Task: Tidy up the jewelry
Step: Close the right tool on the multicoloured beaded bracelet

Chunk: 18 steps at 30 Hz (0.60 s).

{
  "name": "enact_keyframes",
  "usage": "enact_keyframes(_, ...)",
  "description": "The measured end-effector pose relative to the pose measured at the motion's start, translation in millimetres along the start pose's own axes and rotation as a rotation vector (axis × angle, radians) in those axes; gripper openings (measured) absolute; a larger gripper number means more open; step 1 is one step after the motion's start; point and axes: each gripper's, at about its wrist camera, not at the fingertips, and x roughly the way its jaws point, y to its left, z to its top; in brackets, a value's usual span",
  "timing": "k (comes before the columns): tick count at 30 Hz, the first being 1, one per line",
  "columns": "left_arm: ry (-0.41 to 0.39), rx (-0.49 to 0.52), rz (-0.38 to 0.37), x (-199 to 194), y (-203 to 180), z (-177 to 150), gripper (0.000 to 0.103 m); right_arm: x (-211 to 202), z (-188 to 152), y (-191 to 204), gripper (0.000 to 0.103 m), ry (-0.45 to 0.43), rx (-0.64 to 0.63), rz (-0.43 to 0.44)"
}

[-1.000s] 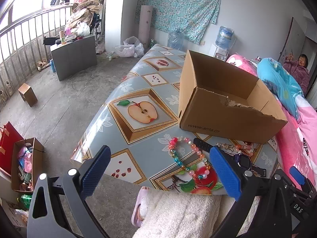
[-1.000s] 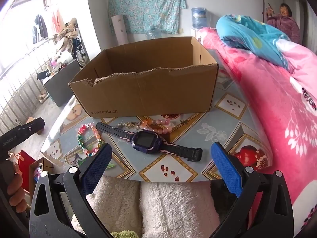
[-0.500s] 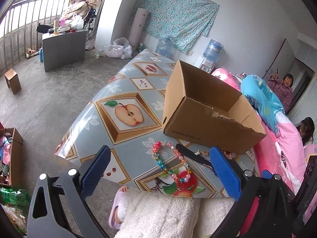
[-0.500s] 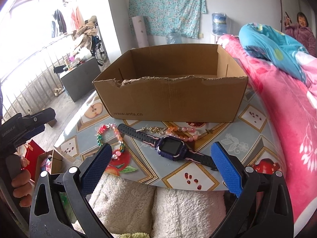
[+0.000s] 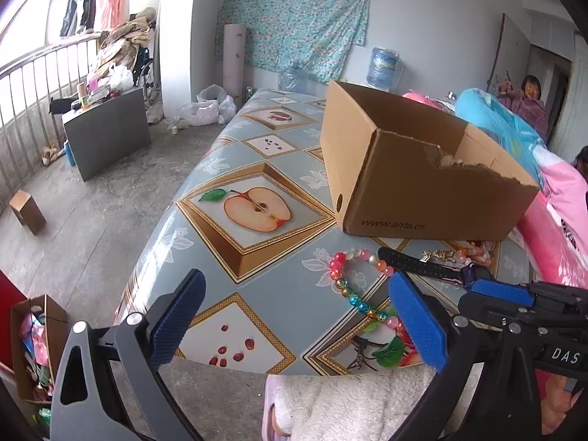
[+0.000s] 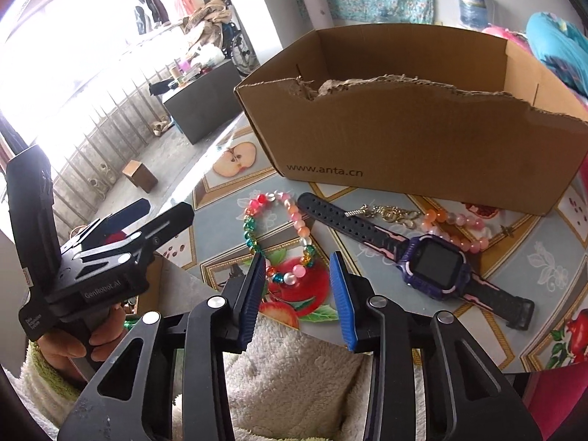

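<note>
A multicoloured bead bracelet (image 6: pixel 249 228) lies on the fruit-patterned table (image 5: pixel 257 257), in front of a torn cardboard box (image 6: pixel 422 139). My right gripper (image 6: pixel 297 268) hovers over the bracelet's near end. Its jaws are closing, with beads between the tips and the pads clear of them. Right of the bracelet lie a purple watch (image 6: pixel 435 261), a gold chain (image 6: pixel 389 213) and a pink bead bracelet (image 6: pixel 455 220). My left gripper (image 5: pixel 294 294) stands wide open over the table's near left part, empty. The multicoloured bracelet (image 5: pixel 345 290) lies just beyond its right finger.
A fluffy white cloth (image 6: pixel 294 367) lies at the table's near edge. Pink bedding (image 5: pixel 558 220) borders the table on the right, and a person (image 5: pixel 529 99) stands in the far doorway. A grey cabinet (image 5: pixel 106 128) and a small box of clutter (image 5: pixel 33 338) are on the floor.
My right gripper has swung left from over the watch to the multicoloured bracelet, and its jaws have narrowed from wide open. My left gripper has dropped closer to the table.
</note>
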Motion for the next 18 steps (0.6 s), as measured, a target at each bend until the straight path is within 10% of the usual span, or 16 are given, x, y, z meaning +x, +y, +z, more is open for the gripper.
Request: enact_keyframes(18, 0.119, 0.322, -0.063, 73, -38, 19, 0.036, 56, 9, 6, 0.013, 0.118, -0.064, -0.036)
